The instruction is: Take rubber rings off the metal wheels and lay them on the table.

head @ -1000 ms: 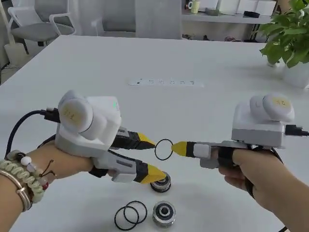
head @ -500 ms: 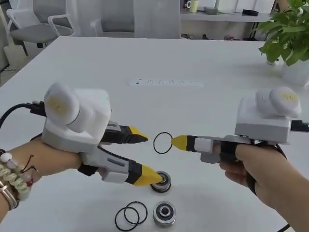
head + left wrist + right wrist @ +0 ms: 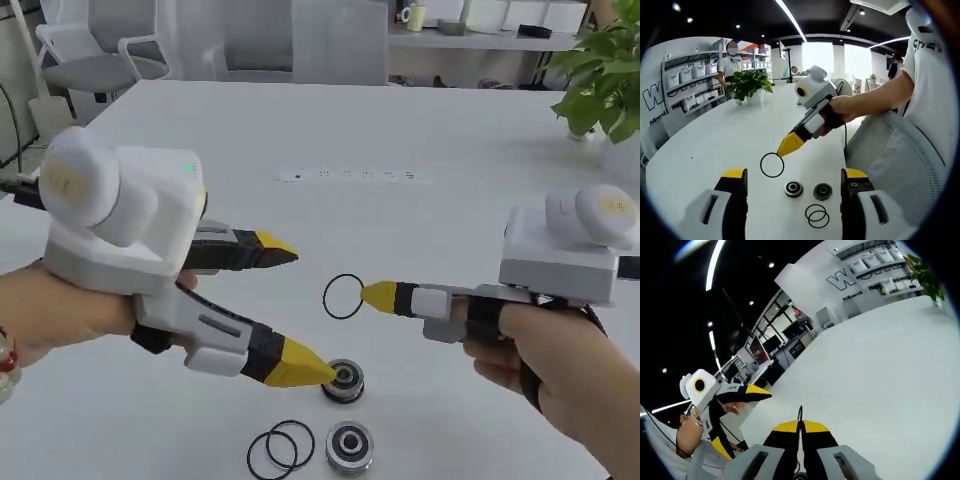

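Observation:
A thin black rubber ring hangs in the air, pinched at its right edge by my right gripper, which is shut on it. My left gripper is open to the ring's left and a little apart from it. Its lower fingertip sits just beside a metal wheel. A second wheel lies nearer me, next to two loose rings flat on the table. In the left gripper view the held ring hangs above both wheels. The right gripper view shows the ring edge-on.
The white table stretches far ahead, with a flush socket strip in the middle. A potted plant stands at the far right corner. Chairs and shelves stand beyond the table's far edge.
My left gripper has pulled back to the left, away from the ring, and the gap between them has widened. The right gripper still holds the ring in about the same place.

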